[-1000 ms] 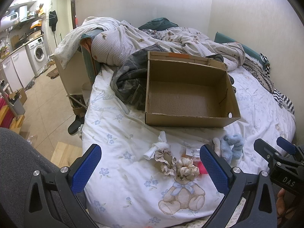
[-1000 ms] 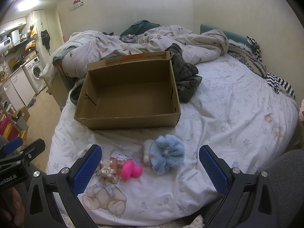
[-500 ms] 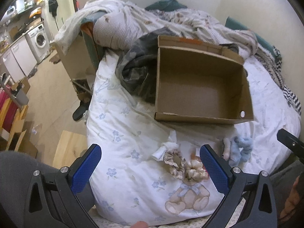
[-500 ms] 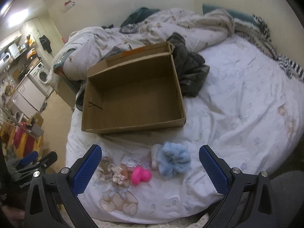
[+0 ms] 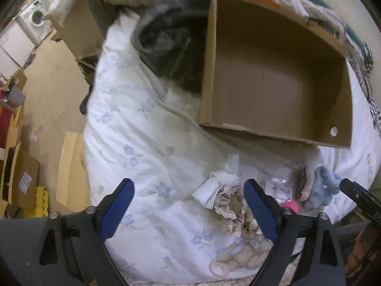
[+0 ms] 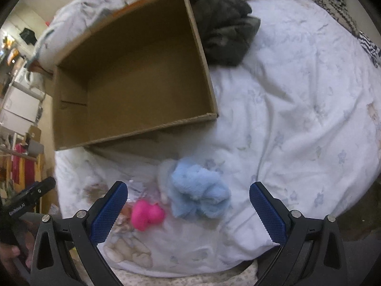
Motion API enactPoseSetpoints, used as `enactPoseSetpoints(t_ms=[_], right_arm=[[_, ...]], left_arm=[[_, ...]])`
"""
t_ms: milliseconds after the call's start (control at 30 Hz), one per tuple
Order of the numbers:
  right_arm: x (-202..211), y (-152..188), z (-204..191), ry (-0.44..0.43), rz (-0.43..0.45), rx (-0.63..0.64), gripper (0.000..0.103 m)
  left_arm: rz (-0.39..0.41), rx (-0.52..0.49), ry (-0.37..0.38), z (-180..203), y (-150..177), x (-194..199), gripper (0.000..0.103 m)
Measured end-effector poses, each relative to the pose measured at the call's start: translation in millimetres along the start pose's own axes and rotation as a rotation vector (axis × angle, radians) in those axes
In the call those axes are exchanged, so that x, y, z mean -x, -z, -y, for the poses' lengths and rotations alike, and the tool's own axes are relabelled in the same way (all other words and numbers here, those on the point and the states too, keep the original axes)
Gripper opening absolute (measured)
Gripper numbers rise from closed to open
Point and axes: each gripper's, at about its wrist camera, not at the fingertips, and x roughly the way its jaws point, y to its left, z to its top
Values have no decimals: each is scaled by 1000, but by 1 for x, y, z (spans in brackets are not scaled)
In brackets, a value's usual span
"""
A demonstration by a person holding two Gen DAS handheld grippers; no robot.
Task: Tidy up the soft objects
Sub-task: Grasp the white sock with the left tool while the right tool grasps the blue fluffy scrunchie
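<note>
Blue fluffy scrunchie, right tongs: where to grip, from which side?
Pinch the blue fluffy scrunchie across its bunched middle, coming straight down. It lies flat on the duvet between the open right tongs. Keep clear of the pink piece beside it.

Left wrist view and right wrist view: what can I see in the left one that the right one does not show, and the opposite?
Only the left wrist view shows the beige lace scrunchie beside the open left claw, a crumpled white cloth and wood planks on the floor.

Only the right wrist view shows the wide bare stretch of bedsheet to the right, and the open right claw above the blue fluffy toy.

Both show the empty cardboard box, the dark garment, the blue toy and the pink soft item.
</note>
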Motion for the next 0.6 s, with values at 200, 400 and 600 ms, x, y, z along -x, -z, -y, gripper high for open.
enactPoseSetpoints(t_ms=[200,400,600], right_arm=[[-26,-5,-1,0,-46,-14,103],[-47,-4,0,-7,-87,-19,103],[-56,-7,-8,-35,-107,9,90]], left_arm=[[-82,-10,40,13,-14,-46,70],[-123,-32,83,23,-13,-71,58],[-146,-33,160,24,-8,-82,35]])
